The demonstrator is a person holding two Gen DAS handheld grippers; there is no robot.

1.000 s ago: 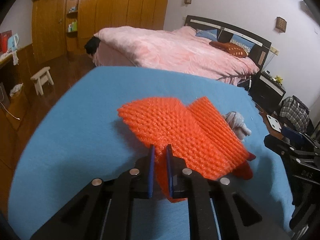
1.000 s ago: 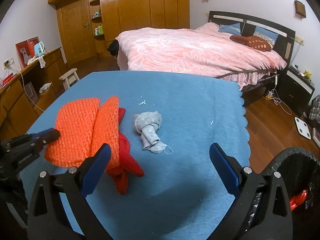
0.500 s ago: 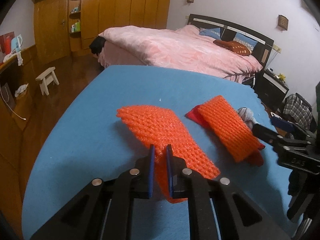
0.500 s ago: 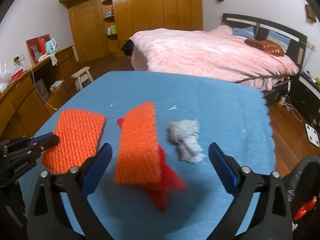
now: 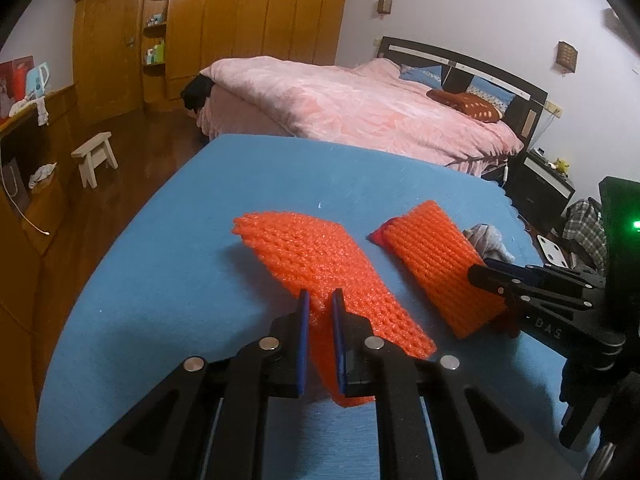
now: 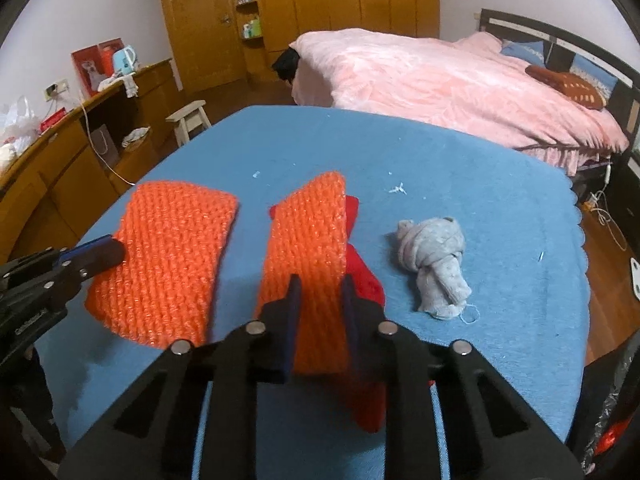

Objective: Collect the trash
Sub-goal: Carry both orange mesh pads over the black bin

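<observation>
- Left wrist view: the left hand-held gripper (image 5: 319,300) was nearly closed, its blue pads pinching the near edge of the wide orange knitted piece (image 5: 316,256), which lay on the blue counter (image 5: 160,272).
- To the right of that wide piece, apart from it, lay the narrow orange knitted piece (image 5: 432,256) with a red piece (image 5: 378,234) showing under its far end; the right hand-held gripper (image 5: 486,270) reached onto its near right part.
- Past the narrow piece, a grey crumpled cloth (image 5: 486,238) was partly hidden.
- Right wrist view: the right hand-held gripper (image 6: 319,286) had just been closing, and its pads now pressed the near end of the narrow orange knitted piece (image 6: 308,240), red piece (image 6: 360,276) beneath and to its right.
- Left of the narrow piece lay the wide orange knitted piece (image 6: 168,264), with the left hand-held gripper (image 6: 104,250) on its left edge.
- Right of the narrow piece, well apart, sat the grey crumpled cloth (image 6: 434,258); small white scraps (image 6: 398,189) lay farther back on the counter (image 6: 480,184).
</observation>
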